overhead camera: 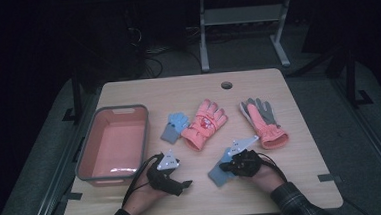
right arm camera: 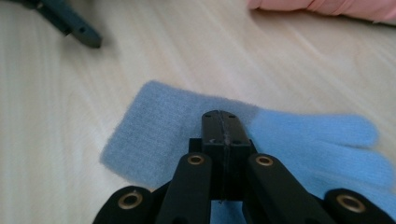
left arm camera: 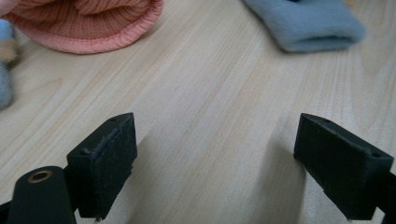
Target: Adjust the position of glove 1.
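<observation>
Four gloves are lying out on the light wooden table [overhead camera: 293,181] and none are sitting in the salmon plastic bin with the grey rim [overhead camera: 114,143] yet, so I'm judging the sorting job as barely started.

My right gripper [right arm camera: 221,122] is pressing its jaws fully together, tips down on the small light-blue knit glove [right arm camera: 159,126], right where the cuff is meeting the palm. I'm prob. pinching a bit of the knit, but the glove is lying flat on the table near my side, so I'm not lifting it. In the high view that glove [overhead camera: 218,173] is peeking out from under the right gripper [overhead camera: 232,164], well apart from the bin.

My left gripper [left arm camera: 215,163] is holding its jaws spread wide w/ nothing between them, just bare wood. In the high view the left gripper [overhead camera: 183,186] is resting beside the bin's near corner.

Other 3 are waiting further back: the matching small blue knit glove [overhead camera: 175,127], the big salmon-pink padded ski glove [overhead camera: 203,124] touching it, and the second salmon glove, grey palm up [overhead camera: 263,122], off to the right.

Left to do, as I'm reading it: all four gloves into the bin, starting w/ this blue one.
</observation>
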{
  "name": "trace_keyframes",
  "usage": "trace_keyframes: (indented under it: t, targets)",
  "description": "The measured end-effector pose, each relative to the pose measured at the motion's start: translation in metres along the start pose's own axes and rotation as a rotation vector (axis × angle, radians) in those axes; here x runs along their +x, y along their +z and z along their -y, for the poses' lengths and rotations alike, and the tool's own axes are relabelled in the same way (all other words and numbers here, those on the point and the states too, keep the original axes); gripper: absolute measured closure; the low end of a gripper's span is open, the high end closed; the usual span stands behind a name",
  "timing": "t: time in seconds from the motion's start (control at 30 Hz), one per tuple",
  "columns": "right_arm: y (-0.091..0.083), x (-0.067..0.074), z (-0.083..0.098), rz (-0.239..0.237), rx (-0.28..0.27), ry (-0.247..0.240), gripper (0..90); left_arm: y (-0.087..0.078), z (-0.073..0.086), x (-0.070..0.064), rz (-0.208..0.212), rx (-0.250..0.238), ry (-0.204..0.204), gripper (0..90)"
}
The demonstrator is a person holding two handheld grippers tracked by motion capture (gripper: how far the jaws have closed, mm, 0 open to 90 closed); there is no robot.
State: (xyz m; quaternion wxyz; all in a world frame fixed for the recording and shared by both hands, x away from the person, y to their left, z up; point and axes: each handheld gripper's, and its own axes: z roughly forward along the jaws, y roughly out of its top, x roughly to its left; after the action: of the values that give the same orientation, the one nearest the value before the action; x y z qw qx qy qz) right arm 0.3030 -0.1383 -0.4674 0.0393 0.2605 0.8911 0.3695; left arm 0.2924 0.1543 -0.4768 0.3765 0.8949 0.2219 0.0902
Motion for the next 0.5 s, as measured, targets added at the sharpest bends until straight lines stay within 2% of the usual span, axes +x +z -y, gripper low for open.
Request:
trace_keyframes:
  t: [0.33,0.5]
  targets:
    - [-0.014,0.013,0.016,-0.009,0.008,-0.007,90.0,0.001,0.000,0.000,-0.003,-0.008,-0.002,12.7]
    - [-0.016,0.015,0.018,-0.007,0.006,-0.010,90.0,0.000,0.000,0.000,-0.003,-0.007,-0.003,12.6]
